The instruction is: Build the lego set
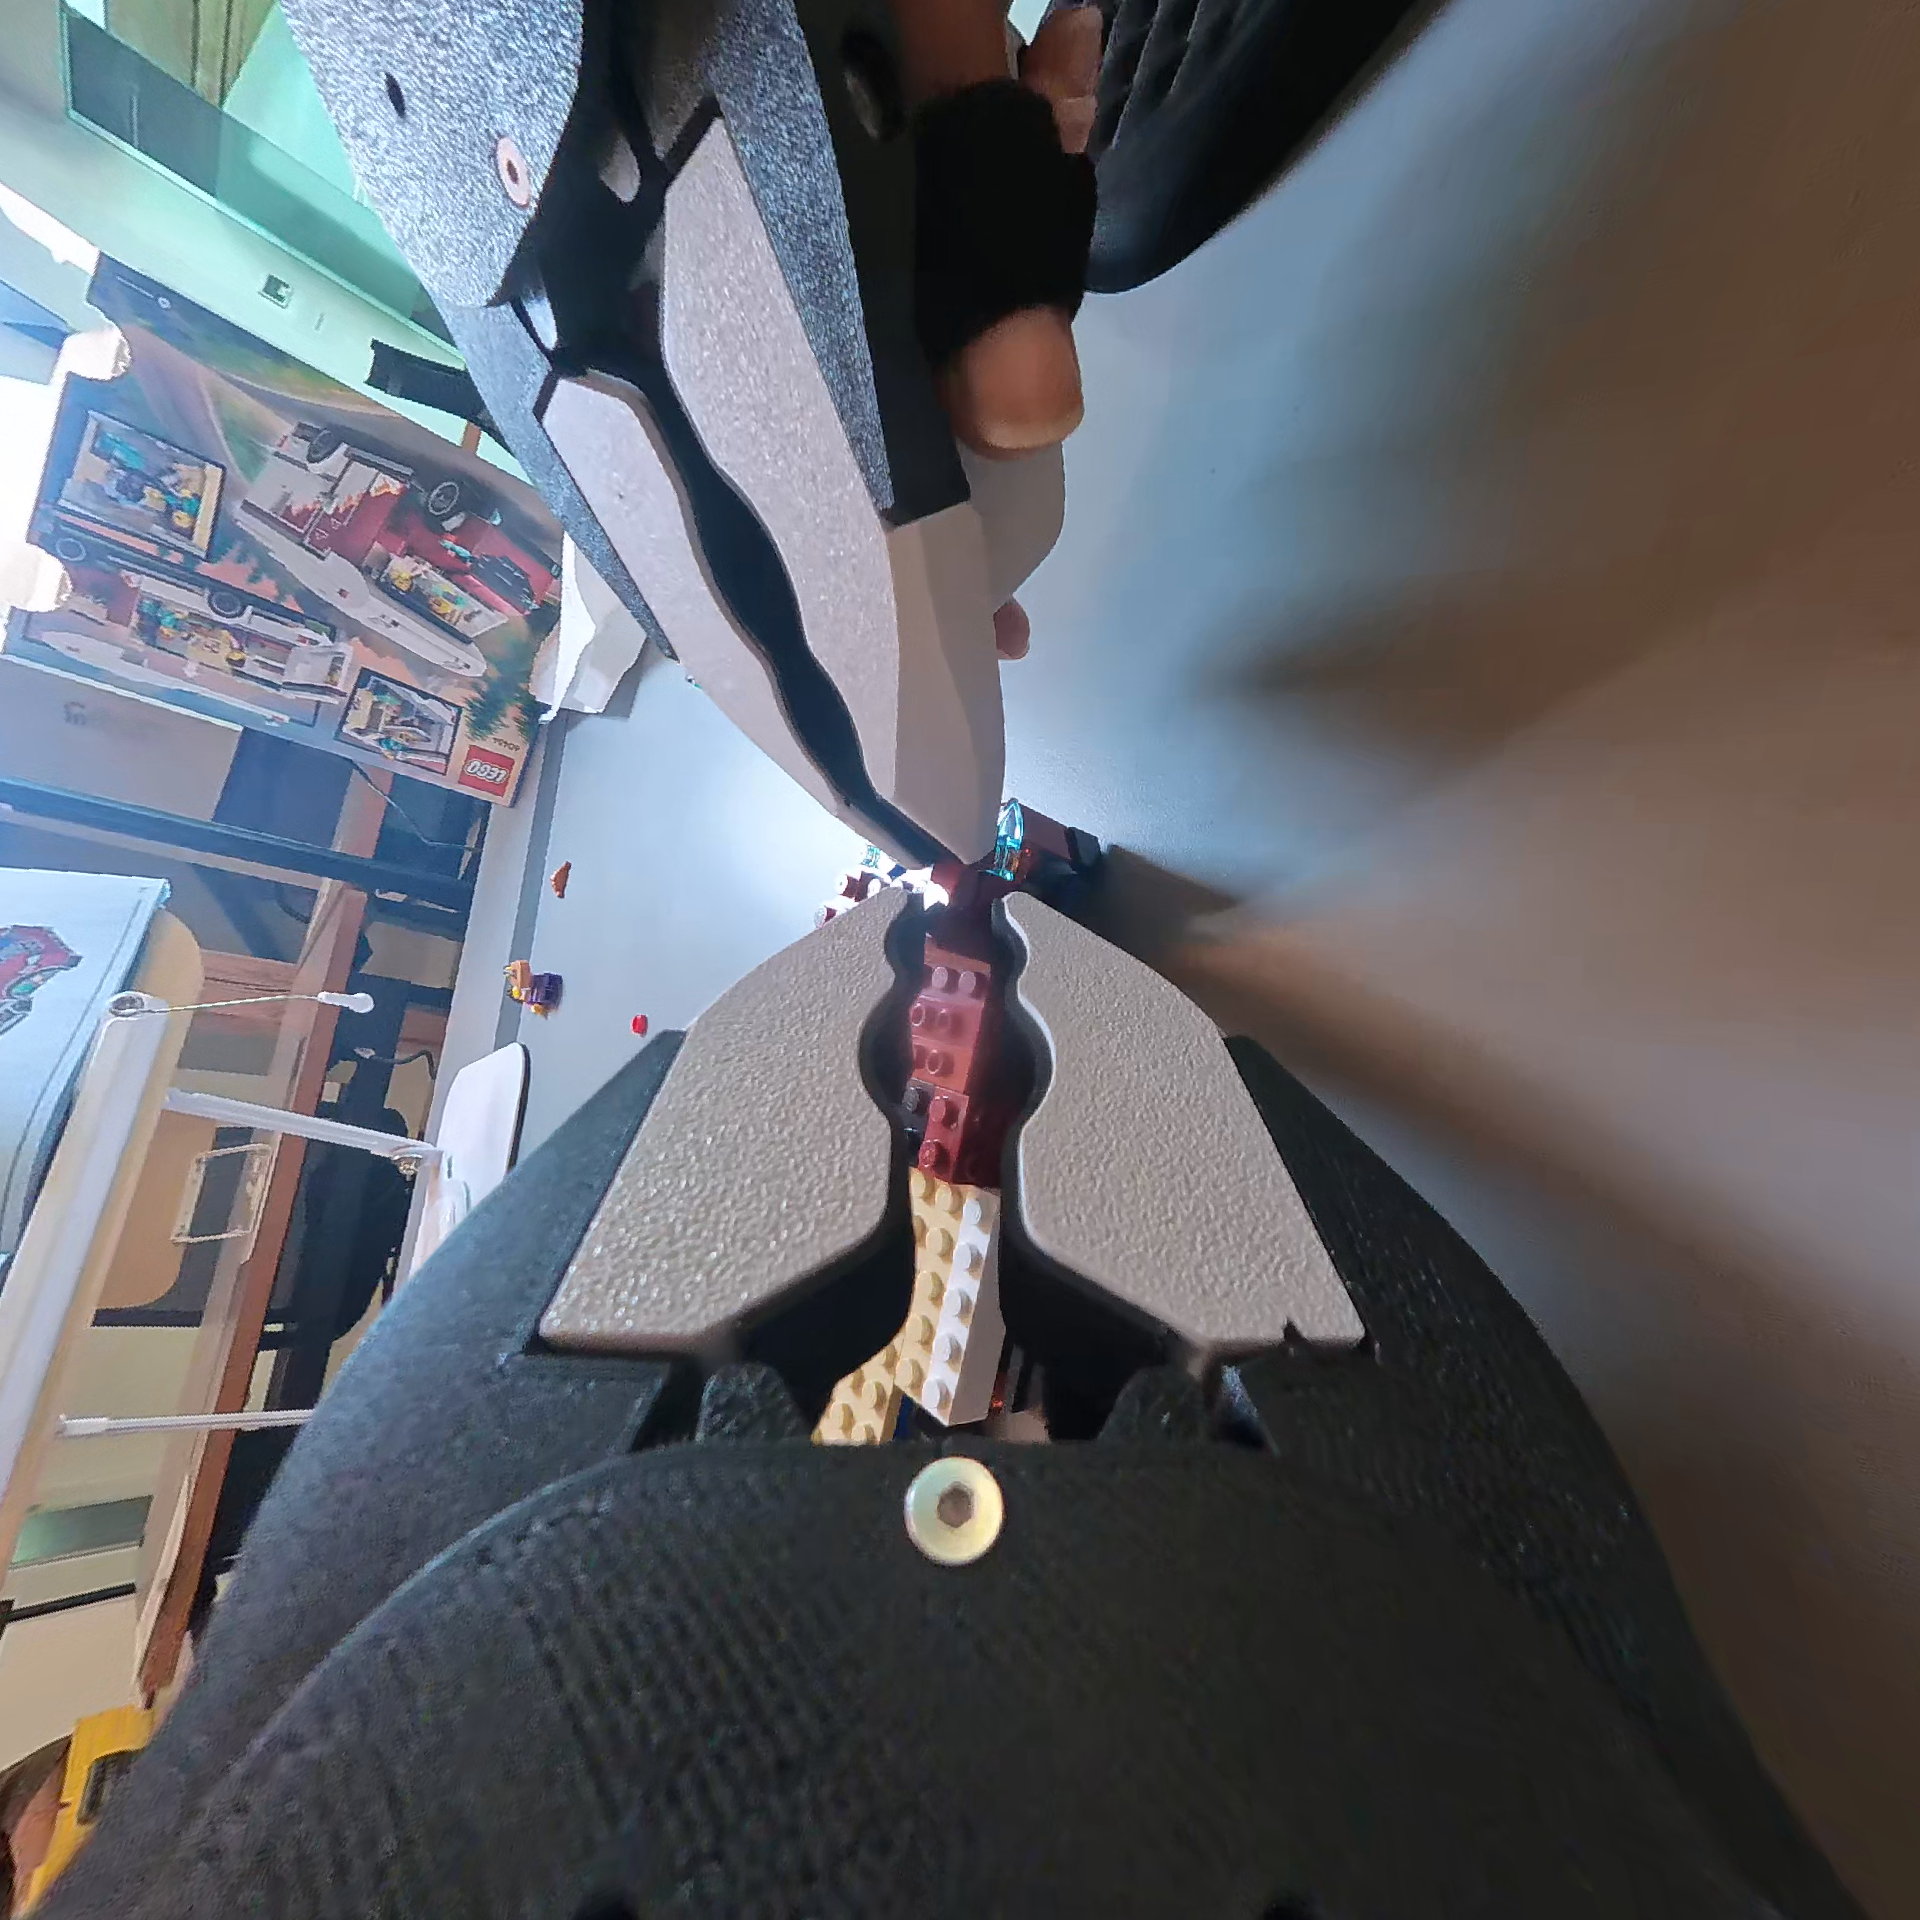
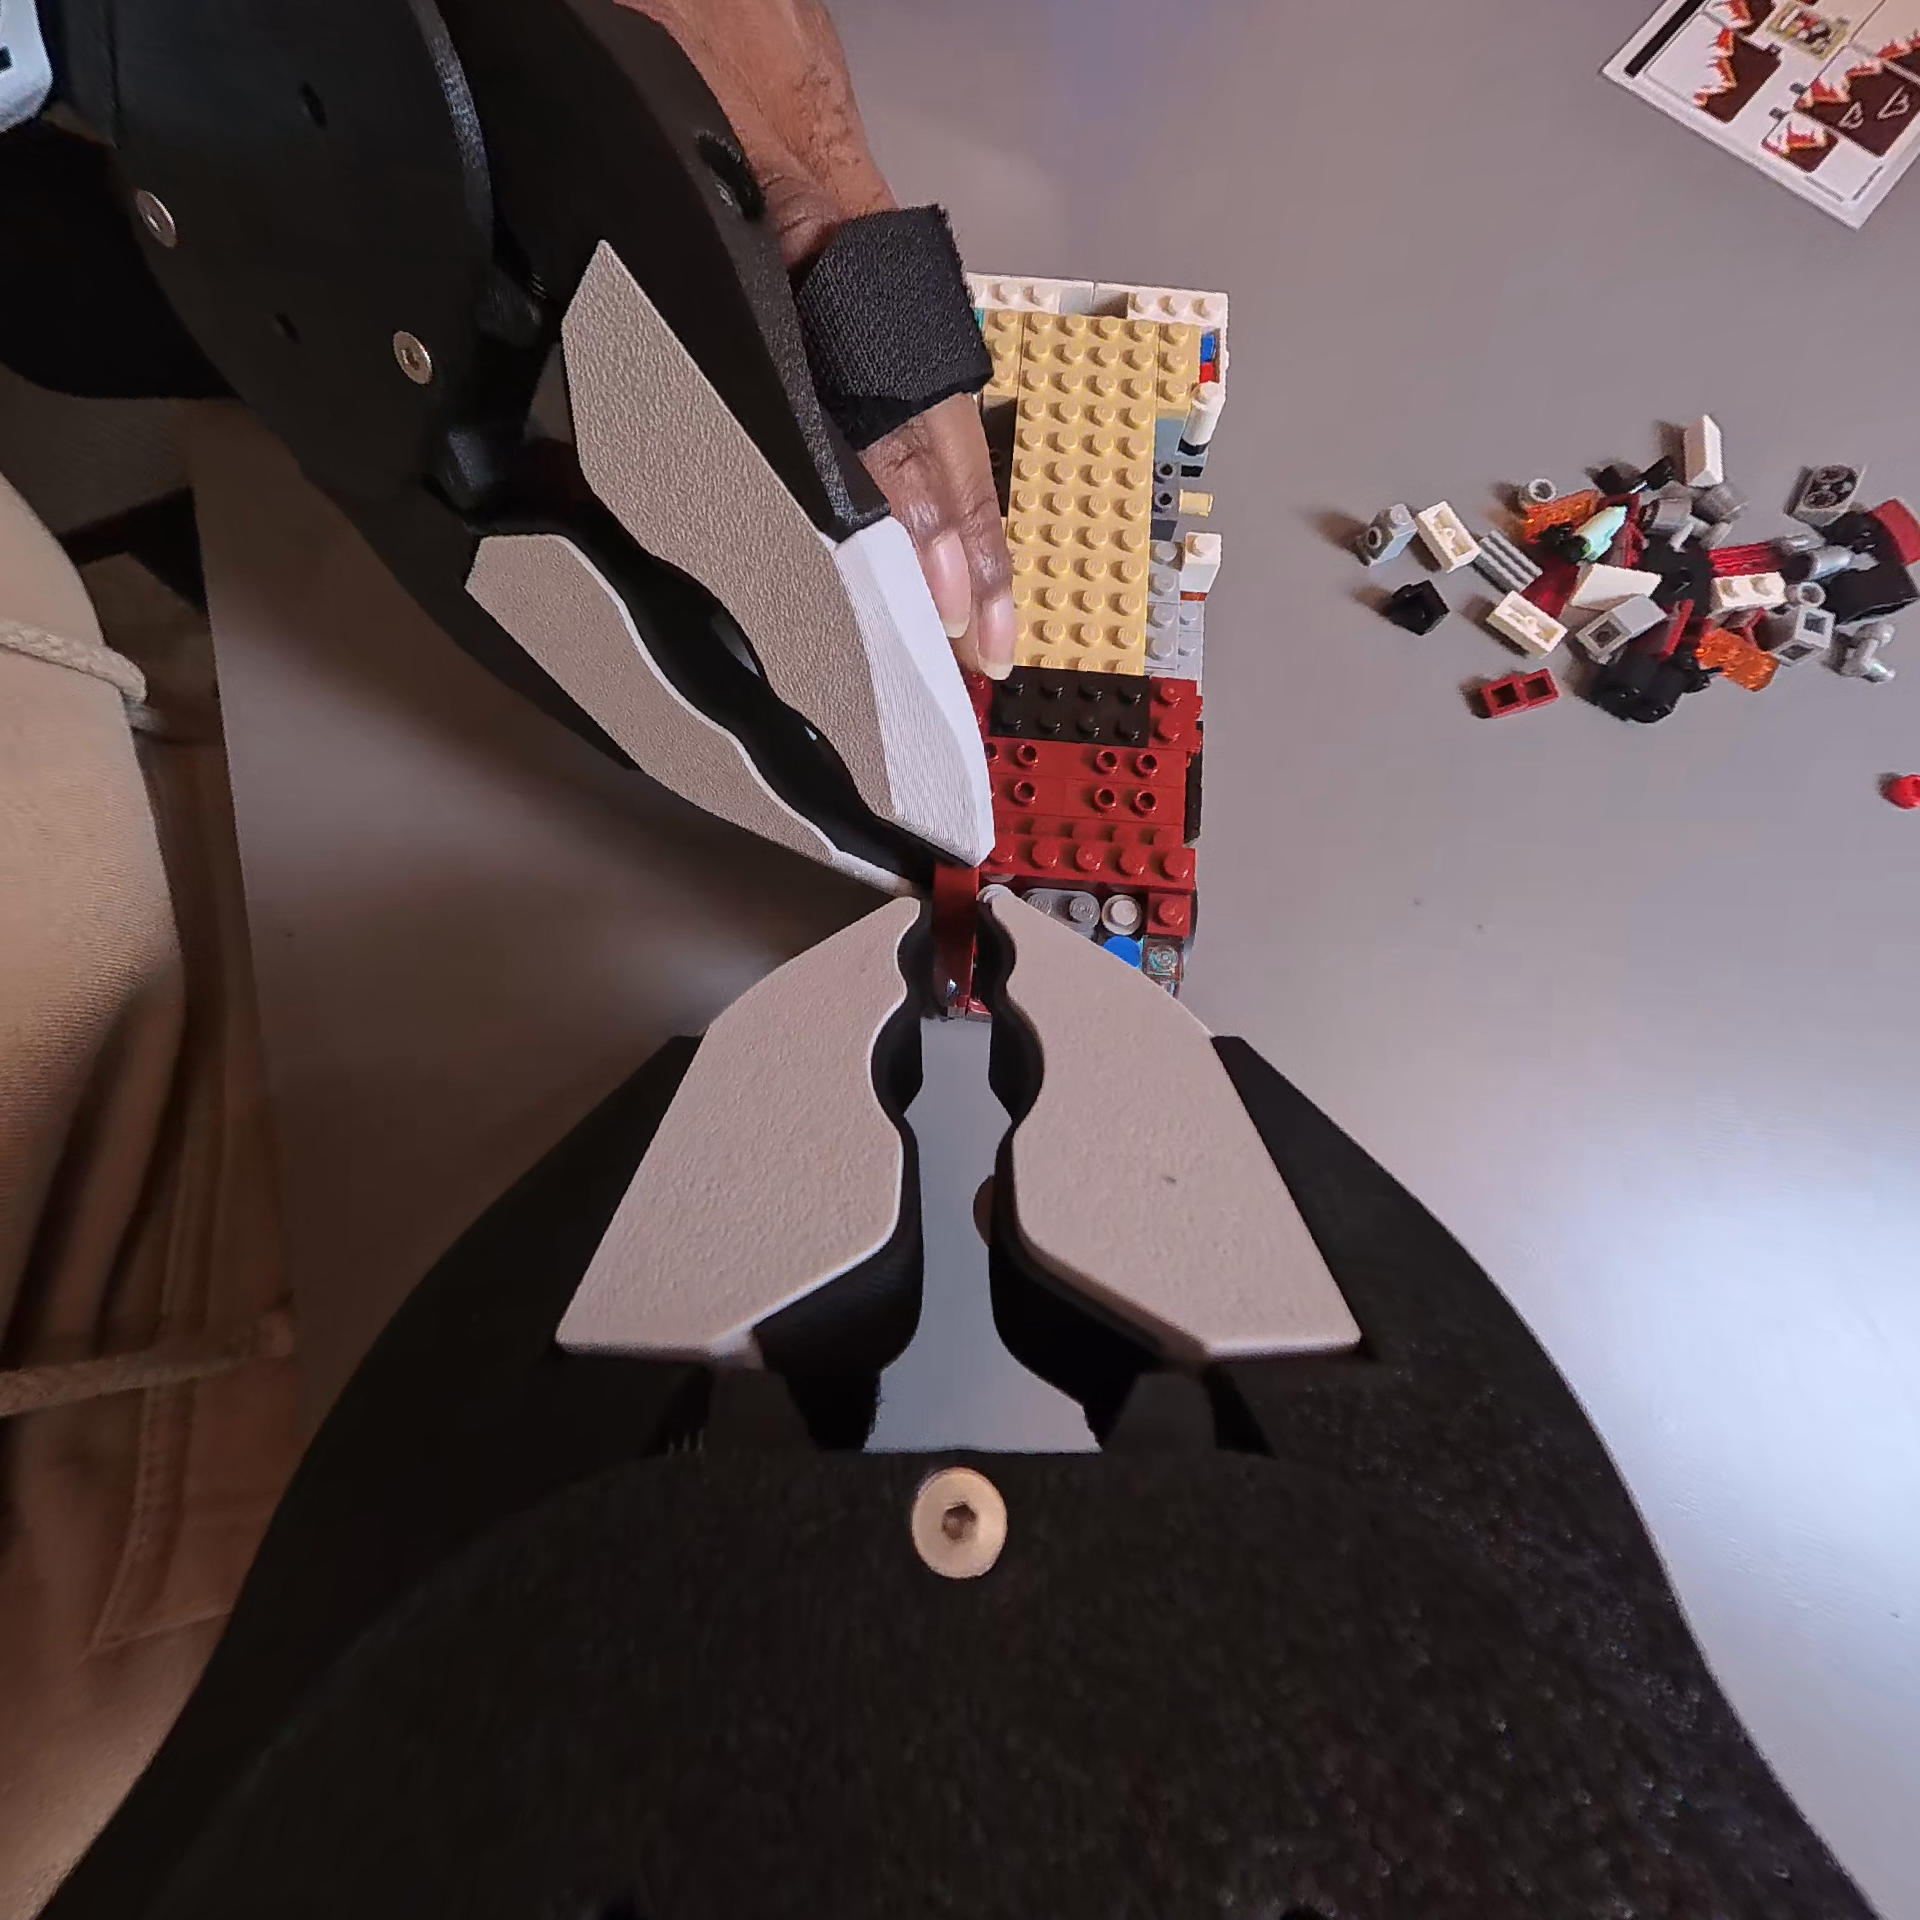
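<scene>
MODEL: a long toy-brick build [image 2: 1091, 582] lies flat on the smooth grey tabletop [image 2: 1558, 1039]; it has a tan studded plate in the middle, a white brick edge at the far end, and dark red and black bricks at the near end.
RIGHT GRIPPER: the black gripper with grey textured fingers [image 2: 956, 920] sits at the near left corner of the model. Its fingers are almost together, pinching a thin dark red upright piece [image 2: 954, 914] at that corner; both tips look pressed on it.
LEFT GRIPPER: the second black and grey gripper [image 1: 951, 904] is over the model's dark red end, fingers drawn close with the dark red bricks showing through the gap between them. Whether the tips press on the model or only stand over it cannot be told.
MEETING POINT: in the right wrist view the left gripper's tips come down just beside the same dark red piece, at the model's near left corner.
HANDS: a hand with a black strap [image 2: 914, 416] over one finger holds the left gripper above the model's tan plate.
LOOSE PIECES: a scattered heap of small grey, white, black, red and orange bricks [image 2: 1662, 571] lies well to the right of the model.
PAPER: a printed white sheet [image 2: 1787, 94] lies beyond that heap.
BOX: a picture-covered cardboard box [image 1: 281, 582] stands past the model's far end.
</scene>
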The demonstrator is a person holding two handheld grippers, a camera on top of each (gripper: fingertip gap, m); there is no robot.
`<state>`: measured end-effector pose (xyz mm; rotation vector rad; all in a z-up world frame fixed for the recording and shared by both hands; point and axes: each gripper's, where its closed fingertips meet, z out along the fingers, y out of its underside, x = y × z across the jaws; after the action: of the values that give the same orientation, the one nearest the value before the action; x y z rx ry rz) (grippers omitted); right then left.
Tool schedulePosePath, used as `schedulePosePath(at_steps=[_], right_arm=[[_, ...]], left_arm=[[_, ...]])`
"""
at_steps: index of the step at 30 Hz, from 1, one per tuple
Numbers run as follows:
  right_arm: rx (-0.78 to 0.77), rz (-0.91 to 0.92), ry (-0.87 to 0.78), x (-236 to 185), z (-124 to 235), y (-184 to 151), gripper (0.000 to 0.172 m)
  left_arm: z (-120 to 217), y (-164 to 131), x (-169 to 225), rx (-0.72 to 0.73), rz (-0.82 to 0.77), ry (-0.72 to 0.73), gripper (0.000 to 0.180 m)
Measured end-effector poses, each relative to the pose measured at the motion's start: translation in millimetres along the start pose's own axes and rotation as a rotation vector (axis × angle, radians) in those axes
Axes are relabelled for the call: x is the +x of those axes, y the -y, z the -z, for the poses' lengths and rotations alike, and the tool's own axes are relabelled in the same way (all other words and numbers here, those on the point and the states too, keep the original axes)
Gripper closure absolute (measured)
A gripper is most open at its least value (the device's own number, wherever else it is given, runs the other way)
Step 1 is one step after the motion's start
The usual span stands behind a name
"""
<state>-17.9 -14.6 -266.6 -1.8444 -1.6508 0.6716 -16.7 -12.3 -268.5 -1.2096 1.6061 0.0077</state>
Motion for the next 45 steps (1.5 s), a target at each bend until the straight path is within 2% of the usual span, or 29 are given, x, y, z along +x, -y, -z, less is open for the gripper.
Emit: schedulePosePath(at_steps=[16, 26, 27, 29, 39, 45], right_arm=[[-0.049, -0.030, -0.003, -0.3, -0.8, -1.3, 0.165], [0.006, -0.031, 0.007, -0.6, -0.1, 0.2, 0.164], [0.017, -0.047, 0.031, -3.1, 0.2, 0.1, 0.156], [0.029, -0.079, 0.060, -6.0, 1.0, -1.6, 0.151], [0.052, -0.055, 0.016, -0.6, 1.9, -4.6, 0.160], [0.056, -0.049, 0.011, -1.0, 1.1, -4.3, 0.164]], left_arm=[[1.2, 0.3, 1.6, 0.016, 0.022, -0.003, 0.168], [2.6, 0.8, 1.6, 0.026, 0.045, -0.021, 0.169], [2.6, 0.8, 2.0, 0.025, 0.048, -0.023, 0.168], [2.9, 1.0, 3.2, 0.025, 0.065, -0.038, 0.164], [4.7, -0.5, 4.6, 0.022, 0.087, -0.068, 0.160], [4.9, -0.4, 3.6, 0.016, 0.077, -0.059, 0.164]])
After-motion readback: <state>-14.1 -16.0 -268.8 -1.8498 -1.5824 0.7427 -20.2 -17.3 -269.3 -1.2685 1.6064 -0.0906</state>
